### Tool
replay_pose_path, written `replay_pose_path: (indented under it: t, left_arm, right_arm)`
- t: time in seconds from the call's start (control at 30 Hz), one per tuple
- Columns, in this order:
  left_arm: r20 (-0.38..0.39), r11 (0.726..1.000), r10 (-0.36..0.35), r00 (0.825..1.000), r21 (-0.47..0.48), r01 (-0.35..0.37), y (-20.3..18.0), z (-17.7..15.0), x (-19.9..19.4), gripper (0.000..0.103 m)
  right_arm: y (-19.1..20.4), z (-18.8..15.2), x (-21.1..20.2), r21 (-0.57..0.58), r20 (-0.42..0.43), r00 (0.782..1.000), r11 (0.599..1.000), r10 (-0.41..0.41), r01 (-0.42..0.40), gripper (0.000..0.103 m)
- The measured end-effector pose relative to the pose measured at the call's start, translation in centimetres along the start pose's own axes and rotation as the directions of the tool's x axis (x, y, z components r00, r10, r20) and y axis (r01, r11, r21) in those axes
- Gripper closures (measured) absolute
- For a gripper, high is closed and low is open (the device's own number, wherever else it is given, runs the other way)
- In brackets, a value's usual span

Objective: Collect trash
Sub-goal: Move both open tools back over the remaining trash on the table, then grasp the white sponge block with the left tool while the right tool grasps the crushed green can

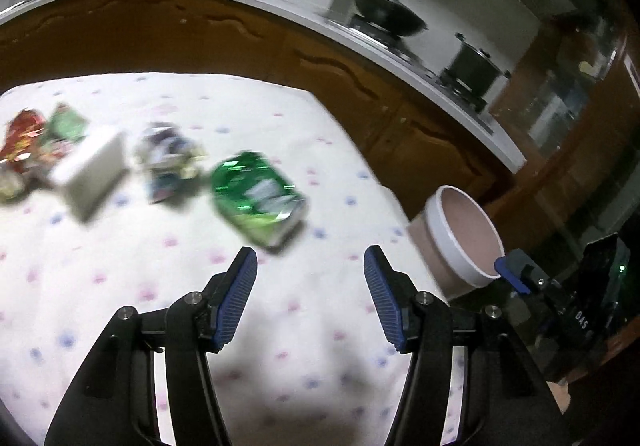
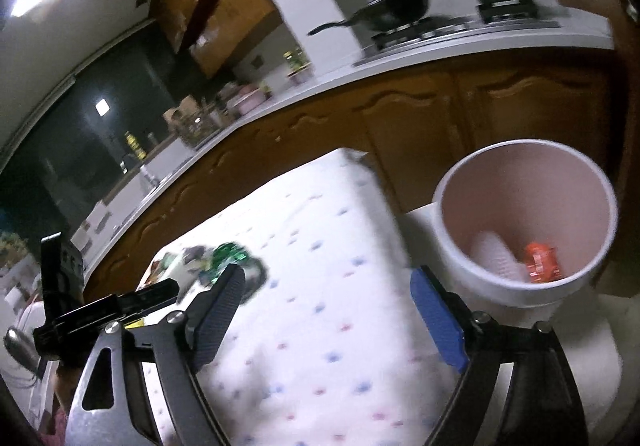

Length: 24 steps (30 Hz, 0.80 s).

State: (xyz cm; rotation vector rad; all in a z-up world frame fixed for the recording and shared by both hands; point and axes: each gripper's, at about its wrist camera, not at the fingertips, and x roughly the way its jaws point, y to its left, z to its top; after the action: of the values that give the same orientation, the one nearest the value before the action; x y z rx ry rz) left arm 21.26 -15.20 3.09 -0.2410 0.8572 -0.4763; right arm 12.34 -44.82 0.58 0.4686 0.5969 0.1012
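spotted tablecloth (image 1: 120, 286) under empty parted left gripper (image 1: 310, 266), green packet (image 1: 258, 198) ahead

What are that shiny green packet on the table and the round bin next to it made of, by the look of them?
The green packet looks like crinkled foil or metallised plastic film: it glints and creases sharply, though blur leaves it open. The bin looks like smooth matte plastic, with a white rim and pinkish inner wall evenly coloured and rigid. The tablecloth beneath seems soft printed fabric or vinyl.

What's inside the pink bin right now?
The pink bin holds an orange wrapper and something white and ridged beside it. Its near wall hides the bottom nearest the camera.
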Motion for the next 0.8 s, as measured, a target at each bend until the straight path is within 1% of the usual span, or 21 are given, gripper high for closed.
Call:
replay_pose_path:
  t: [0.2,0.37,0.53,0.57,0.67,0.73,0.8]
  left_arm:
    - [0.02,0.997,0.047,0.999,-0.057,-0.046,4.7,-0.4,-2.3,0.047]
    - [0.037,0.992,0.08,0.996,-0.103,-0.076,7.7,-0.4,-3.7,0.047]
    - [0.057,0.986,0.114,0.992,-0.133,-0.105,10.1,-0.4,-5.0,0.047]
    - [0.06,0.984,0.118,0.991,-0.139,-0.109,10.5,-0.4,-5.1,0.045]
    - [0.073,0.978,0.156,0.985,-0.149,-0.144,11.9,-0.3,-5.6,0.041]
    - [0.071,0.977,0.165,0.984,-0.151,-0.153,12.5,-0.1,-5.6,0.041]
    - [0.066,0.977,0.17,0.983,-0.145,-0.16,13.1,0.2,-5.5,0.04]
  right_arm:
    - [4.2,-0.9,2.4,-0.069,-0.056,0.997,0.996,0.052,-0.056,0.016]
    - [7.6,-1.8,3.8,-0.133,-0.088,0.993,0.987,0.074,-0.086,0.016]
    - [10.4,-2.5,5.3,-0.188,-0.114,0.99,0.976,0.084,-0.105,0.016]
    - [10.8,-2.6,5.5,-0.197,-0.119,0.989,0.975,0.084,-0.107,0.016]
    - [12.1,-2.8,6.4,-0.226,-0.132,0.988,0.968,0.082,-0.111,0.012]
    - [12.6,-2.9,7.1,-0.24,-0.136,0.988,0.965,0.079,-0.11,0.009]
    - [13.0,-3.0,7.7,-0.255,-0.144,0.987,0.961,0.072,-0.107,0.009]
